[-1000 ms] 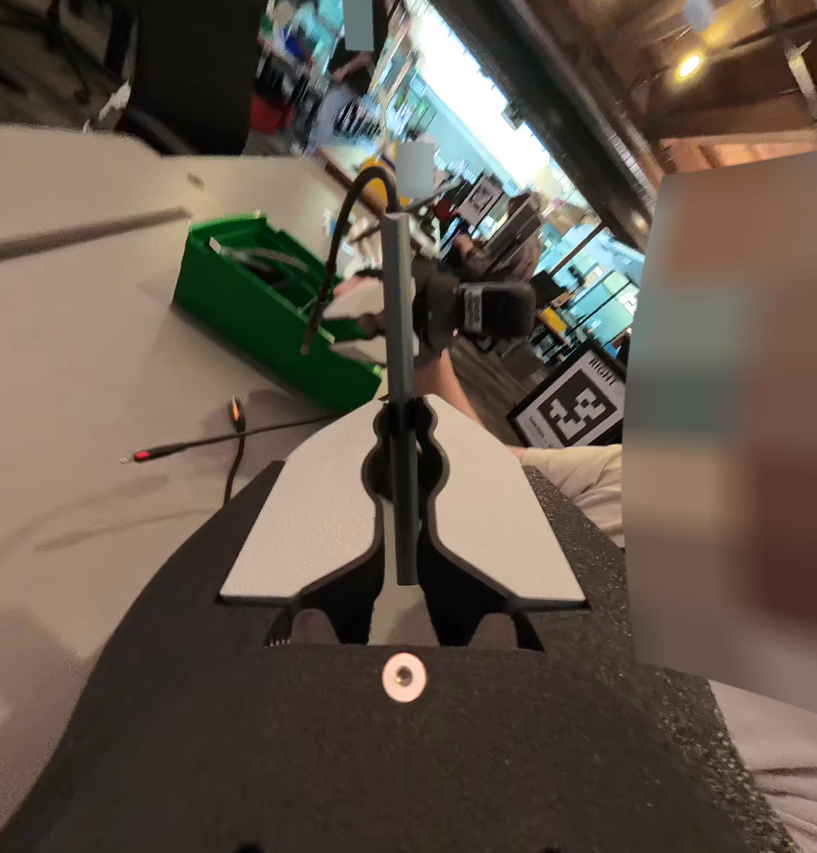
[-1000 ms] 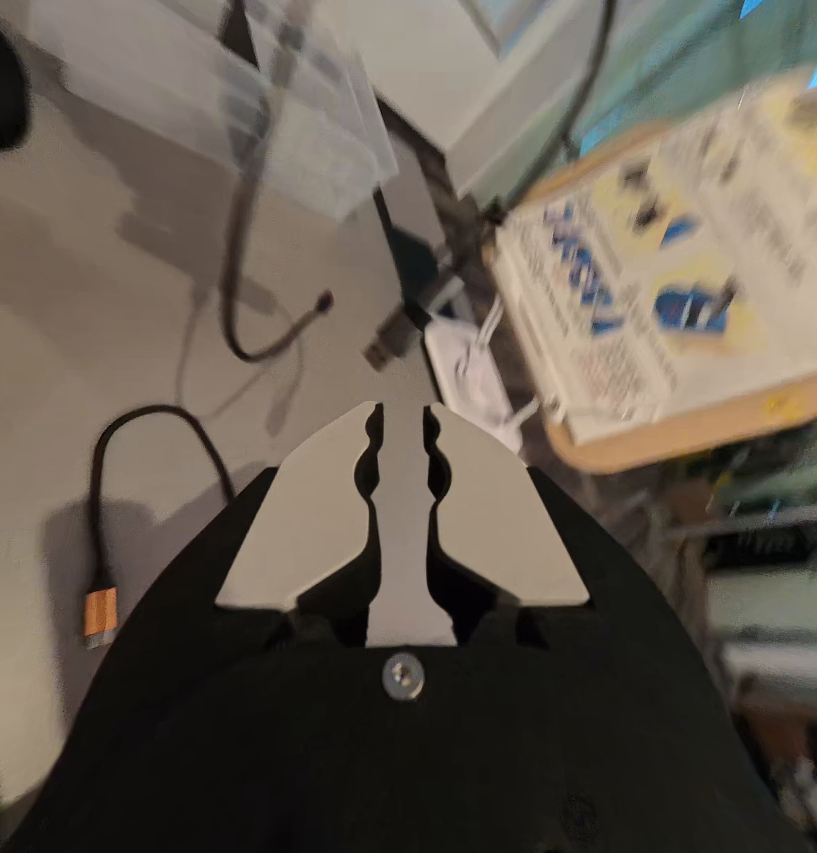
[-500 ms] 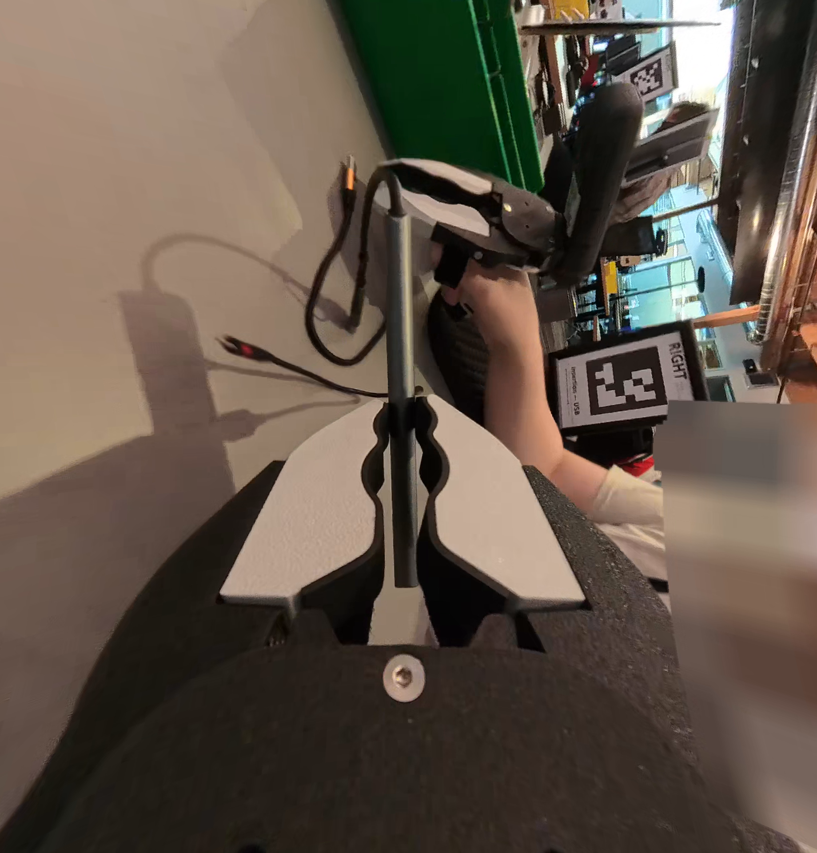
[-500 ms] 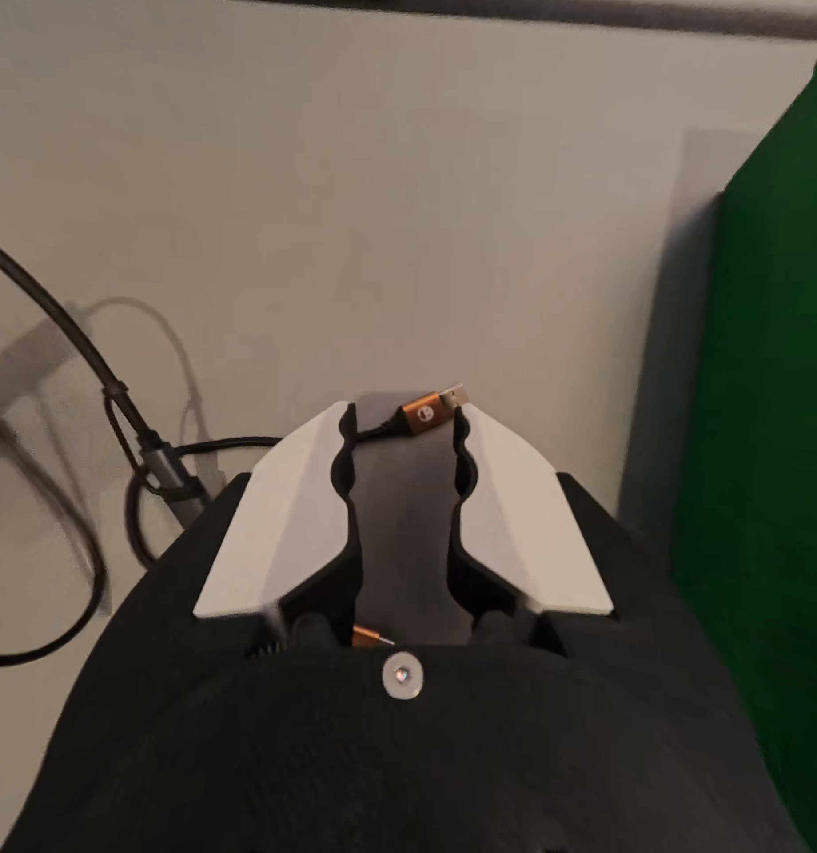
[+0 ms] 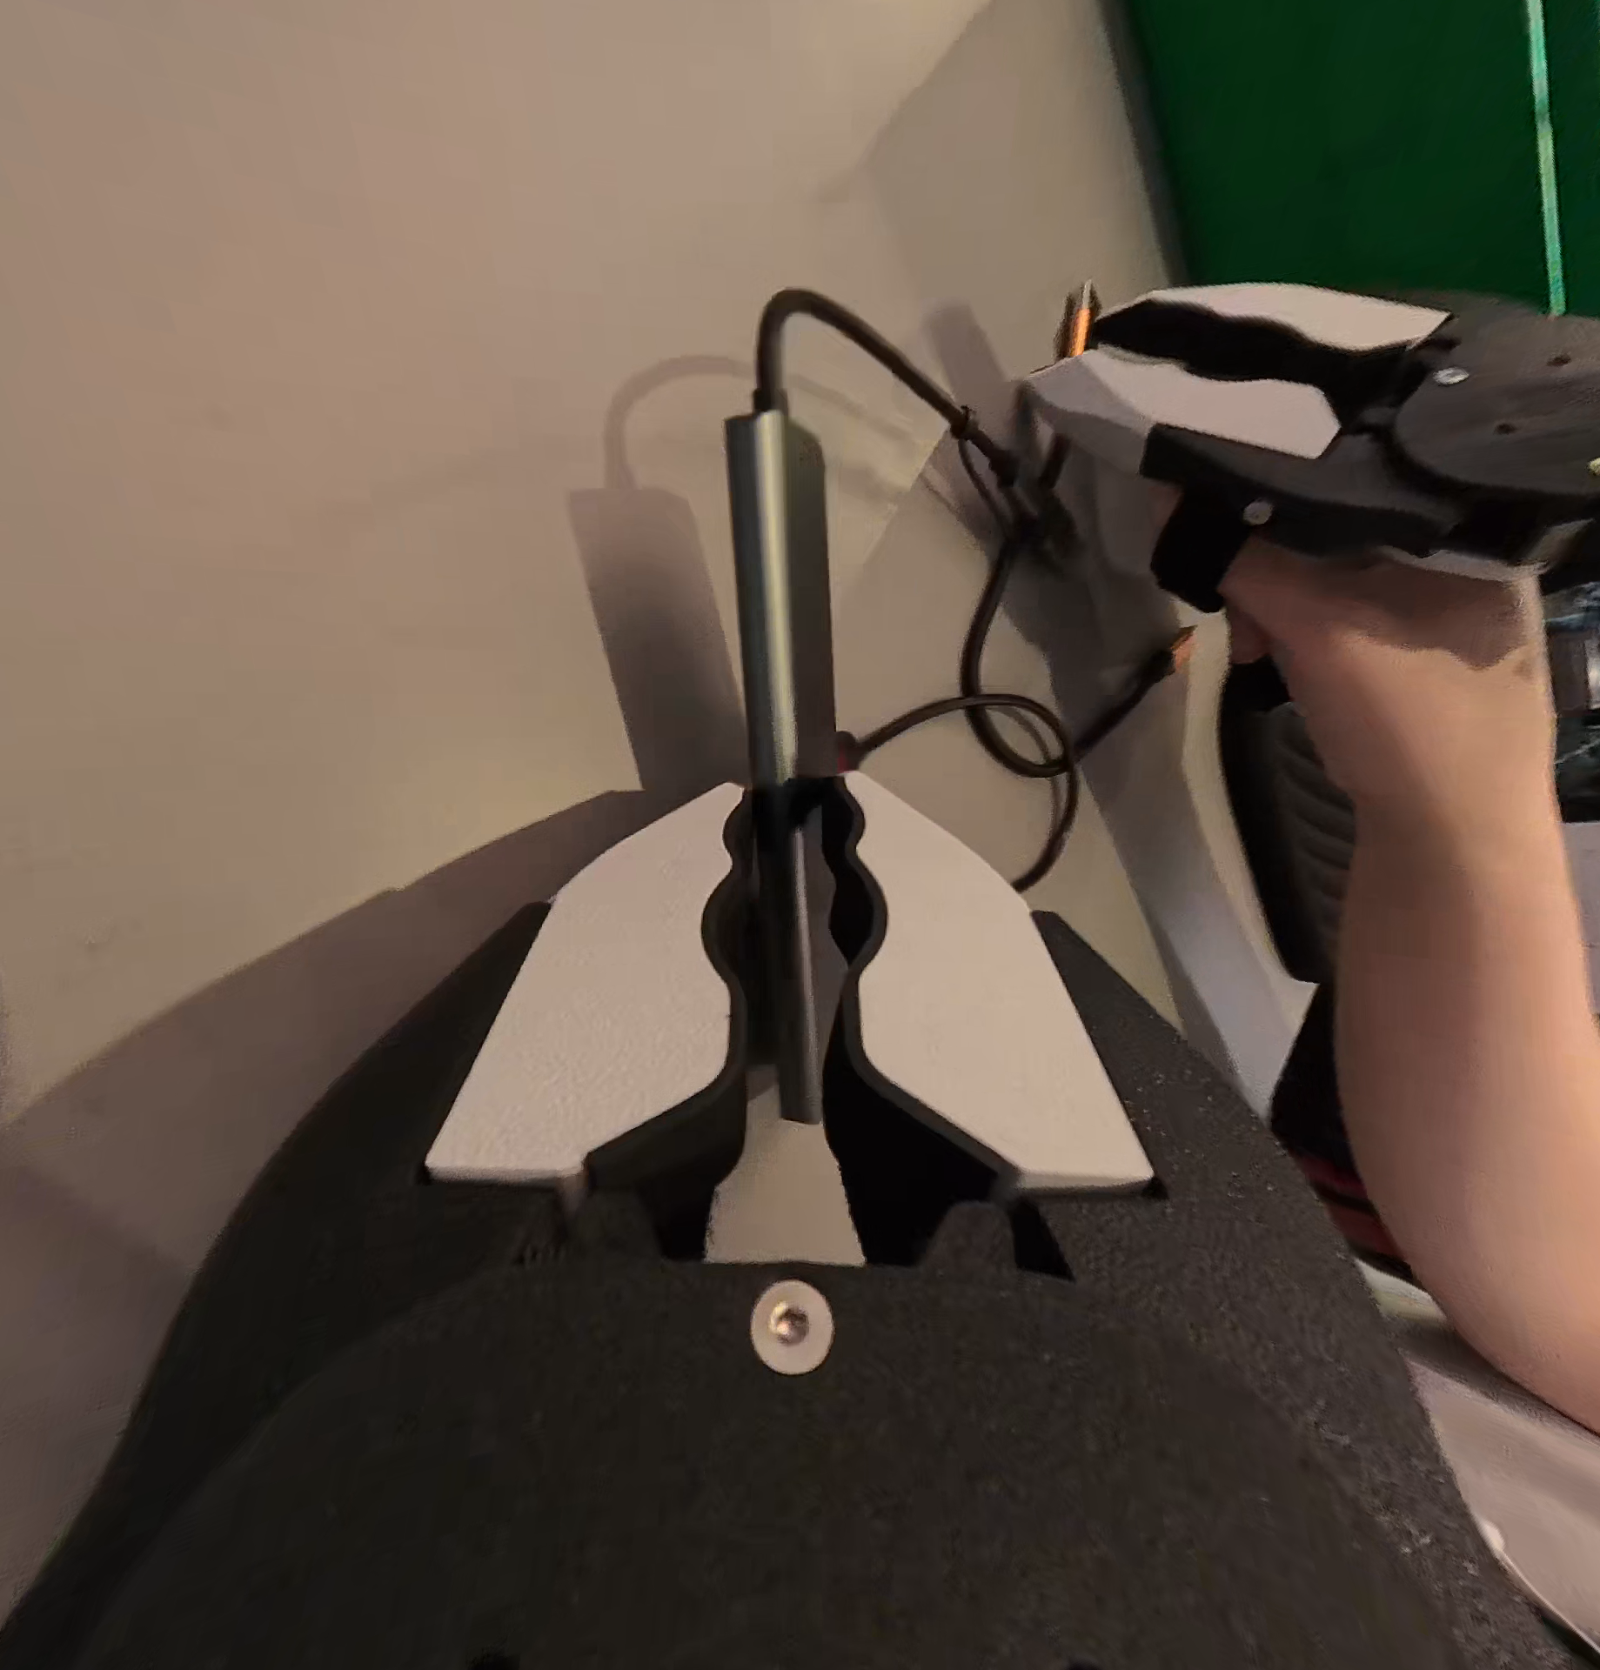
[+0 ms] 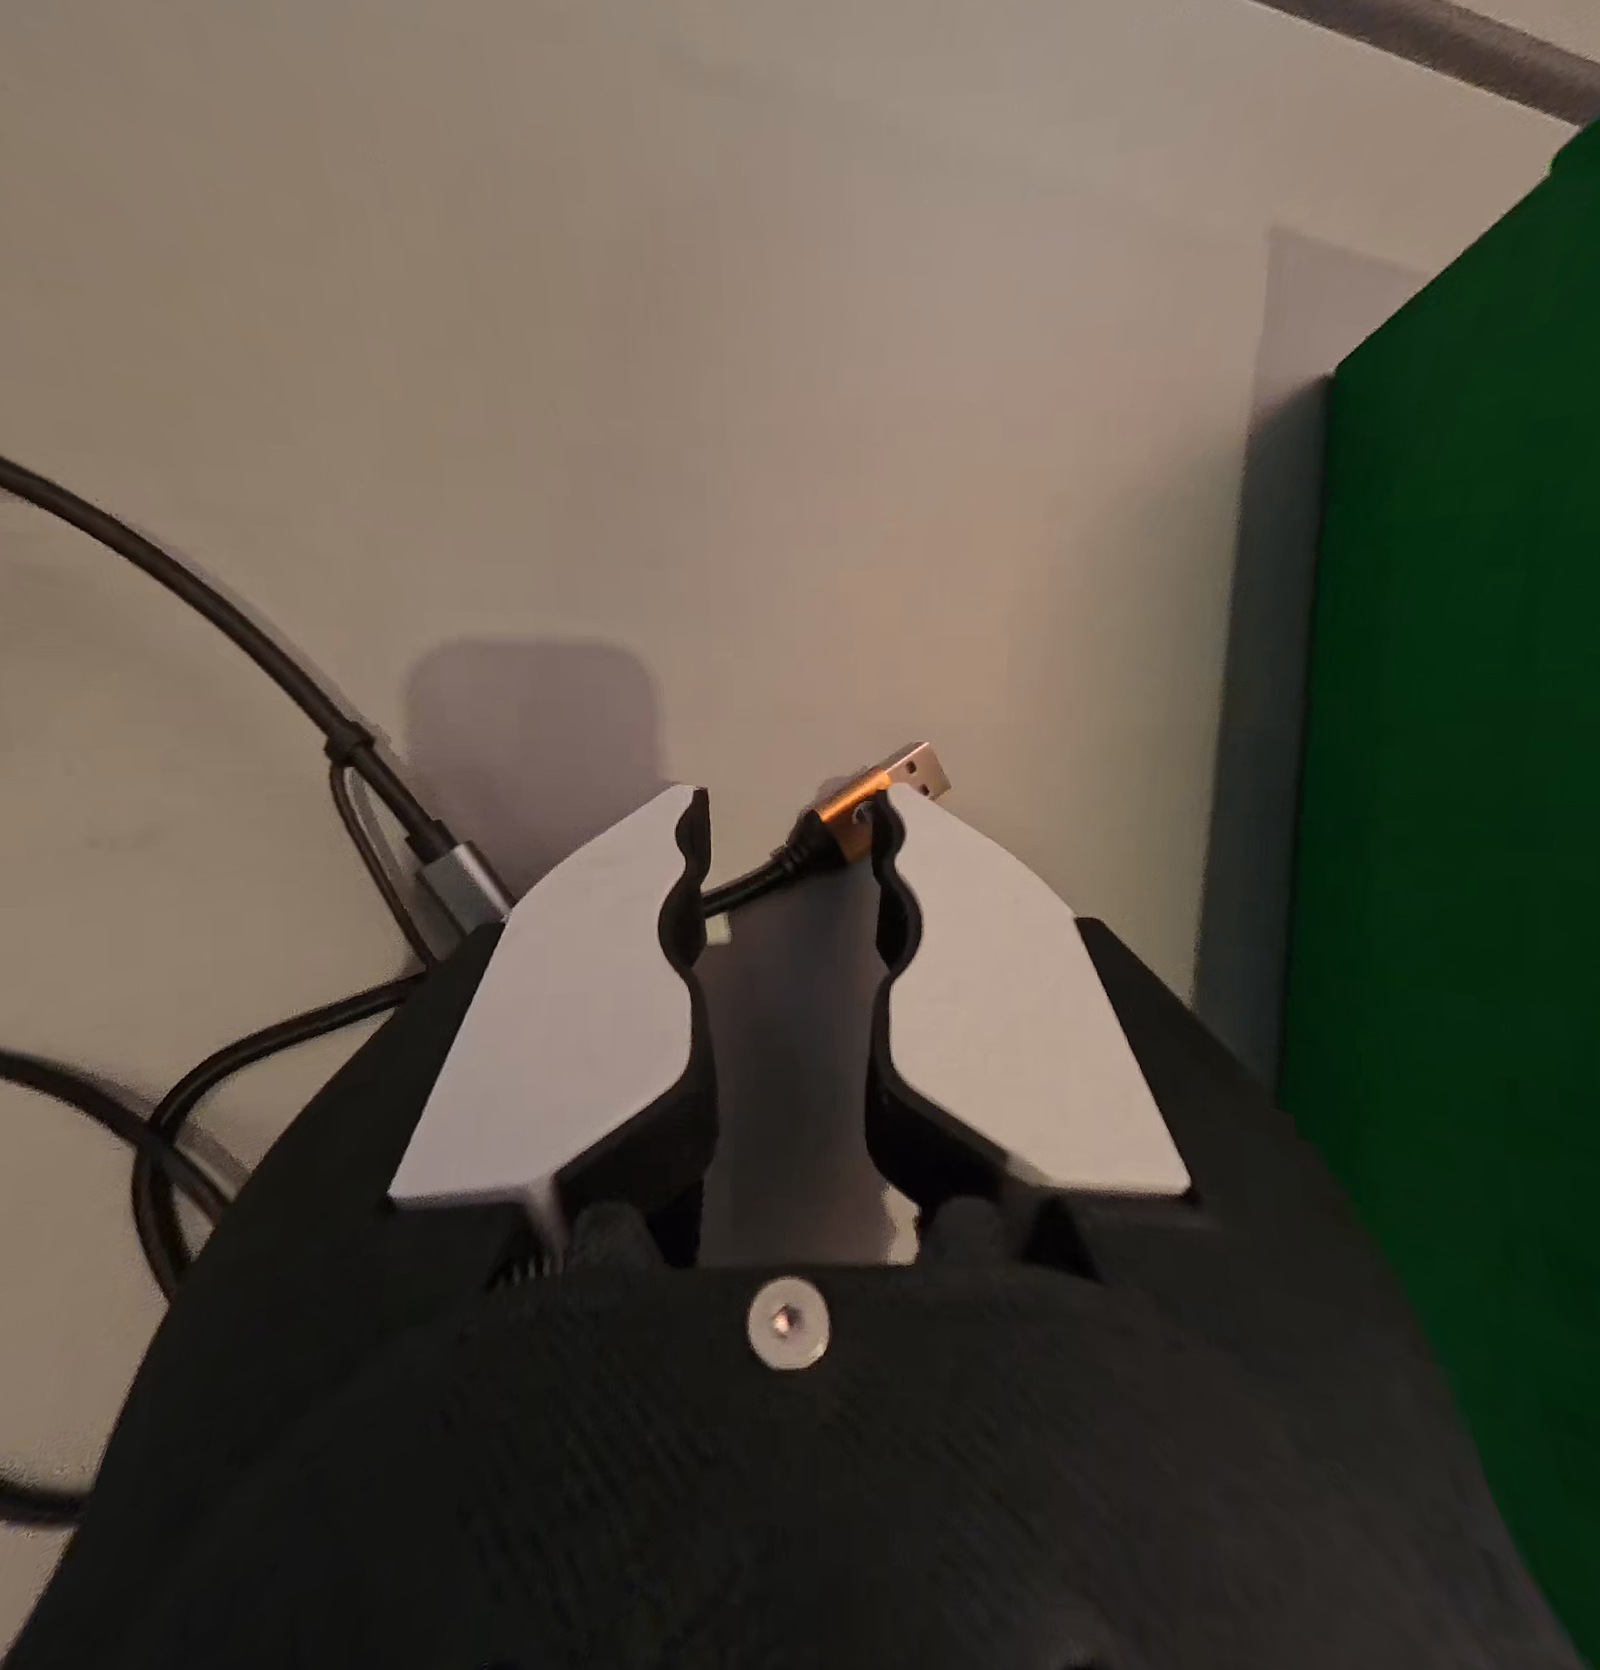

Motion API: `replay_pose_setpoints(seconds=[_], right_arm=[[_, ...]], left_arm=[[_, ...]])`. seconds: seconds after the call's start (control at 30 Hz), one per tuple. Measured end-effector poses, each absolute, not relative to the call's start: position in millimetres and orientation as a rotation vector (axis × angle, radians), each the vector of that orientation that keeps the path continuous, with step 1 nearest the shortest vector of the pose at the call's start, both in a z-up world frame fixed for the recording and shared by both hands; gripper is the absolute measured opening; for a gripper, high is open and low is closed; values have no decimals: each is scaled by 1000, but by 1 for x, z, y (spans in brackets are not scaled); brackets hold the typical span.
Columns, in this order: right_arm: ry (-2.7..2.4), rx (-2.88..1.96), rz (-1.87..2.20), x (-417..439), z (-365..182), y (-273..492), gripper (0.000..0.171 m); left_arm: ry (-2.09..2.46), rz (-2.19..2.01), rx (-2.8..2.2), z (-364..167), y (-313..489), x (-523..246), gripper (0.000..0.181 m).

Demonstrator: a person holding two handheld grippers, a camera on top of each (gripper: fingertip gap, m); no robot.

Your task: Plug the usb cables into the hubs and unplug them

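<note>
My left gripper [image 5: 791, 795] is shut on a slim grey USB hub [image 5: 773, 596], which stands up along the fingers. The hub's black cable [image 5: 877, 348] loops off to the right. My right gripper [image 6: 791, 800] is open. An orange USB plug [image 6: 868, 804] on a black cable lies between its tips, against the right fingertip [image 6: 904, 818]. In the left wrist view the right gripper [image 5: 1063, 357] is at the upper right, held by a hand [image 5: 1374, 687], with the orange plug's tip [image 5: 1081, 325] at its fingertips. A second orange plug [image 5: 1171, 655] lies below it.
A green bin [image 6: 1456, 813] stands close to the right of the orange plug and also shows in the left wrist view [image 5: 1338, 136]. The hub cable's grey connector [image 6: 457, 881] and black cable loops [image 6: 172, 1139] lie on the pale table [image 6: 778, 361] to the left. One gripper's finger ends stand about 20 cm off the other's.
My right gripper has swung from the table's edge to the orange plug and now has it between its tips, jaws slightly narrower. My left gripper has turned, still holding the hub.
</note>
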State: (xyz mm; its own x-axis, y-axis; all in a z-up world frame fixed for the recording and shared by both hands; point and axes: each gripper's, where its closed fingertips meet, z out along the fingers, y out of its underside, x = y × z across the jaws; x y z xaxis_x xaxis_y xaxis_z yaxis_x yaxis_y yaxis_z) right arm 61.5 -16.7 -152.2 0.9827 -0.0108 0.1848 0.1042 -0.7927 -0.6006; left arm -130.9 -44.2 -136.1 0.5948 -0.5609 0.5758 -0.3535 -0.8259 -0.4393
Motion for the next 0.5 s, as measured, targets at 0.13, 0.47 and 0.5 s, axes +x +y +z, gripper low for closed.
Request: replay_pose_setpoints(seconds=[0.13,0.47,0.5], right_arm=[[134,-2375,-185,87,-136,-23,41],[210,-2516,-103,65,-157,-24,48],[217,-2513,-84,63,-157,-22,42]], left_arm=[[778,-911,-2549,-146,-40,-137,18],[847,-452,-2249,-124,-12,-149,46],[826,-382,-2187,-115,-7,-153,47]])
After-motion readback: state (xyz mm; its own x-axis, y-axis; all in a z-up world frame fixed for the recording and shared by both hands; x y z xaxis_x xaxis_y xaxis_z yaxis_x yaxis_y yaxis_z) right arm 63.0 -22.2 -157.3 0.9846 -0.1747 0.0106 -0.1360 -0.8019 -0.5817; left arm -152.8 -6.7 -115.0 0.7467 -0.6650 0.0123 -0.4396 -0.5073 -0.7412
